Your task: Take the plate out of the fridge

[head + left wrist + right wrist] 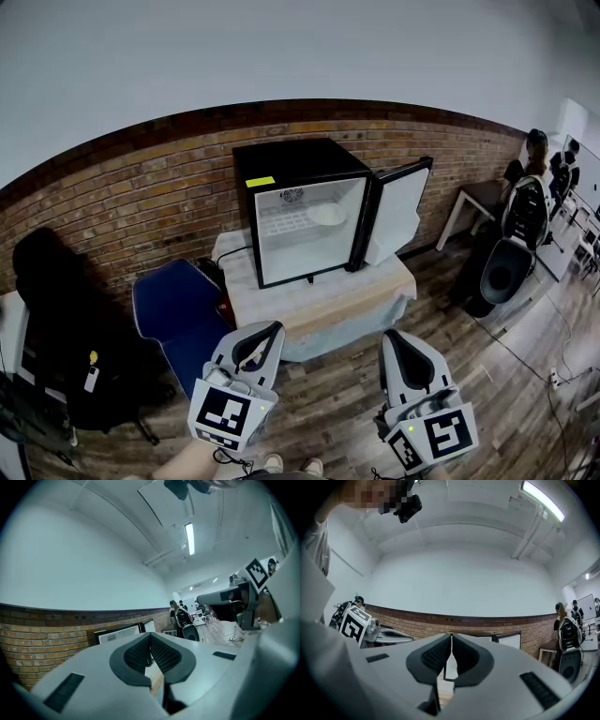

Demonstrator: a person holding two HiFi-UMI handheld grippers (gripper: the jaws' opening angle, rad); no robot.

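A small black fridge stands on a cloth-covered table with its door swung open to the right. A white plate lies on the wire shelf inside, toward the right. My left gripper and right gripper hang low in front of the table, well short of the fridge, both pointing at it. In the left gripper view the jaws are shut with nothing between them. The right gripper view also shows its jaws shut and empty, with the fridge seen beyond them.
A blue chair stands left of the table, and a black chair further left. A black round seat and a small side table stand at the right. A brick wall runs behind the fridge. People sit at the far right.
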